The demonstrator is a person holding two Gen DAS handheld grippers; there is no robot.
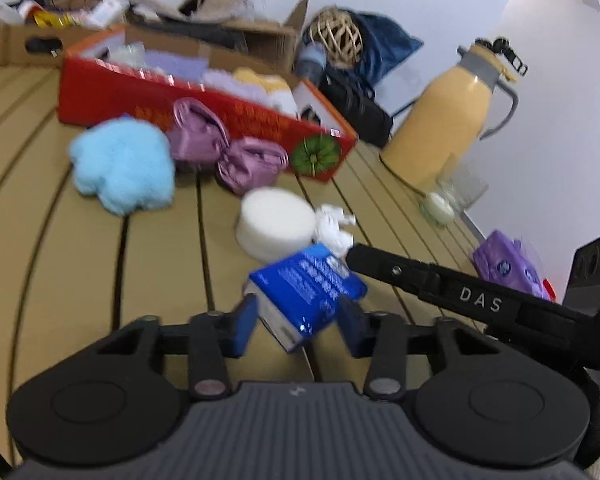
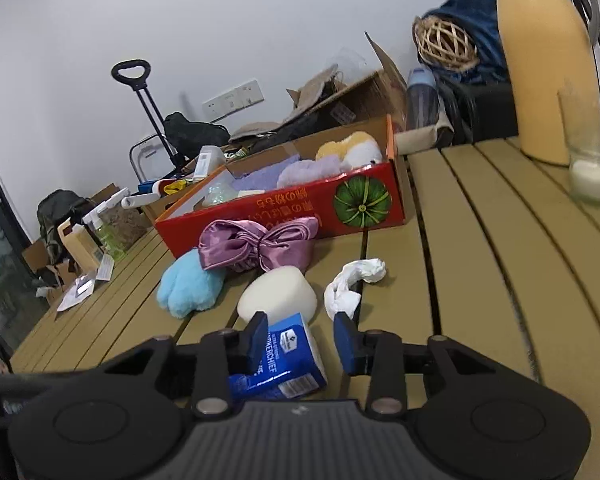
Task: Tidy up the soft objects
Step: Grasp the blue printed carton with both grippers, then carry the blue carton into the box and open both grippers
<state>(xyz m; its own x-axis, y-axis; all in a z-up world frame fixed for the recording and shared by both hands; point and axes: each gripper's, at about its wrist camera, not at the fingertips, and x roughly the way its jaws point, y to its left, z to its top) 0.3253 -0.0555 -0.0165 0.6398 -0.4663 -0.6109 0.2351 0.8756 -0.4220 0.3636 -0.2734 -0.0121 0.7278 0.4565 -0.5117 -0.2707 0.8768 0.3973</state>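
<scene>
- The blue tissue pack (image 1: 309, 289) lies on the slatted bench (image 1: 160, 264) in the lower middle of the left wrist view, between the two blue pads of the left tongs (image 1: 298, 324). Its long axis runs diagonally, from lower left up toward the right, with its far end beside the tip of the right tongs (image 1: 354, 252).
- The left tongs are spread; their pads sit just beside the pack's sides, and the blur does not let me tell whether they touch it.
- In the right wrist view the same tissue pack (image 2: 286, 356) sits low in the middle, leaning against the left pad of the right tongs (image 2: 301, 338), its long axis pointing up and away from the camera.
- The right tongs are spread wide, with a clear gap between the pack and the right pad.
- A white round sponge (image 2: 278, 294) lies just beyond the pack, touching or nearly touching its far end.
- A crumpled white tissue (image 2: 350, 286) lies to the right of the sponge.
- A light blue fluffy toy (image 2: 188, 286) and a purple satin bow (image 2: 258, 246) lie farther back, left of centre, the bow against the red box (image 2: 284, 216).
- The red box holds lilac and yellow plush things and stands in the middle of the frame.
- A yellow jug (image 2: 548, 64) and a glass (image 2: 592, 152) stand at the upper right.
</scene>
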